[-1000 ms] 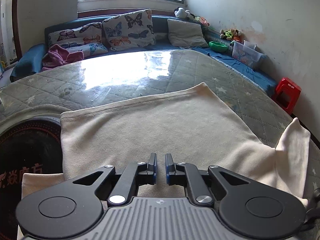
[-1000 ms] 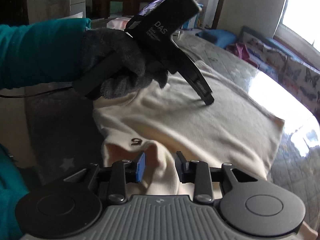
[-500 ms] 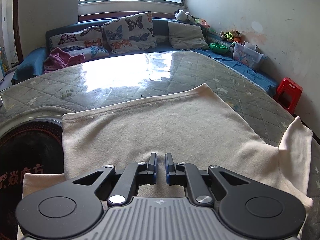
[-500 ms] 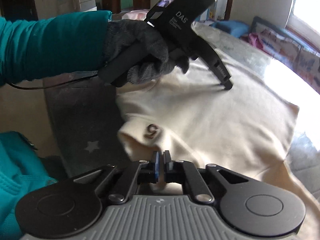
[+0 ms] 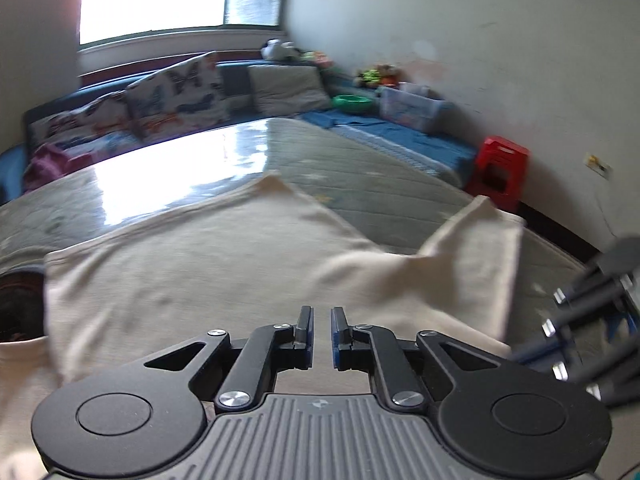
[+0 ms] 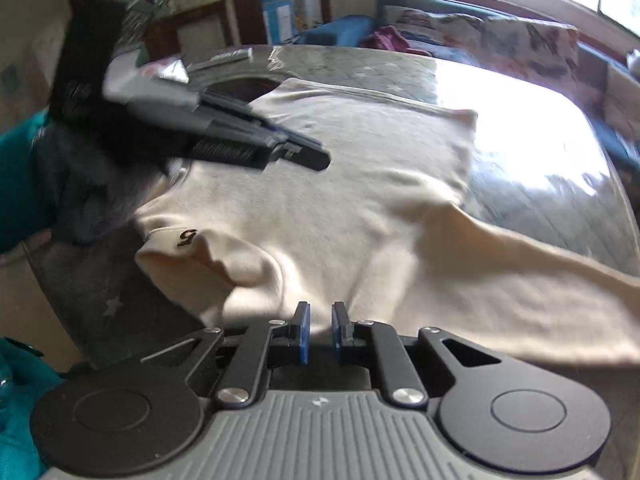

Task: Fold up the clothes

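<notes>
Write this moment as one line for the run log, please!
task: fold clothes | left gripper: shut, over shirt | right gripper: shut on shirt, sleeve raised | surface: mattress

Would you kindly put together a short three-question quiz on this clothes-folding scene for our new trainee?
1. Multiple choice: what colour is the stool by the wall? A green, B red, C yellow.
2. True or false: the cream garment hangs on a hanger.
3. Fill in: the cushions under the window are printed with ____.
Key: 1 B; 2 false, it lies spread on the quilted surface; 3 butterflies.
</notes>
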Motion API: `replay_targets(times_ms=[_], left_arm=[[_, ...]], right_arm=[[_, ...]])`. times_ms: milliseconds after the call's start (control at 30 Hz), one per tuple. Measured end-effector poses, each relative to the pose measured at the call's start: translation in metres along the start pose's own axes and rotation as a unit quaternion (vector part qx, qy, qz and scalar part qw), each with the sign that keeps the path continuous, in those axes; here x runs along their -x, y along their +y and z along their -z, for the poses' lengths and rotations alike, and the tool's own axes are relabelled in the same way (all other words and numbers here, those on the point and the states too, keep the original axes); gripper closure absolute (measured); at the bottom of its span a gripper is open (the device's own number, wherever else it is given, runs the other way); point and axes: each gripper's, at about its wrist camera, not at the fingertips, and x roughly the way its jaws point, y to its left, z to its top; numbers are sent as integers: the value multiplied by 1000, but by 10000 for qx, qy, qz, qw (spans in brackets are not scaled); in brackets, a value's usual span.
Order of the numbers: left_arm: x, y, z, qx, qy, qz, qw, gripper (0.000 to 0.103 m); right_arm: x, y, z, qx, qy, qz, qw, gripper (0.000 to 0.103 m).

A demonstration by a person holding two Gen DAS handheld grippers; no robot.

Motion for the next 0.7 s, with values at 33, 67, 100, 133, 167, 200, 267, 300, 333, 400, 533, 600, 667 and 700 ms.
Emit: replay_targets(times_ms=[33,67,100,133,167,200,267,300,333,400,533,600,667,700], left_arm=[[0,-6,2,-44,-6,87,10000,93],[0,-12,3,-89,-12,173,9998,93],[0,-18,5,-132,-18,258,9996,93],[0,-24,7,-166,-26,327,9993,93],[-1,-29,8,-210,-14,410,9989,93],[-2,-34,11,-255,-4,467,9986,92],[-3,-43,15,-346,30,583,9977,92],[-4,-47,18,-392,52,641,9972,92],[-5,-52,20,-439,64,690,9966,92],[-4,-60,25,-511,110,814,9953,92],[-5,-72,34,-617,213,991,9929,92],[-2,-75,38,-644,207,1108,9915,92],[1,-79,41,-680,174,1156,9908,85],[3,-79,41,-666,160,1144,9911,84]], right_arm=[[5,-6,2,-116,-72,49,9999,93],[10,-13,3,-227,-169,177,9994,90],[15,-22,4,-363,-257,339,9984,89],[20,-33,5,-517,-332,508,9968,87],[24,-44,6,-671,-407,676,9946,87],[28,-55,7,-857,-476,797,9920,87],[29,-81,12,-1096,-508,1332,9837,83],[29,-93,14,-1184,-509,1657,9777,81],[28,-106,16,-1256,-491,1980,9709,79],[24,-129,21,-1383,-469,2430,9590,79],[22,-167,29,-1770,-527,2686,9454,79],[24,-178,31,-1823,-535,2850,9395,80],[25,-183,32,-1794,-500,3065,9335,80],[24,-184,32,-1763,-470,3143,9316,80]])
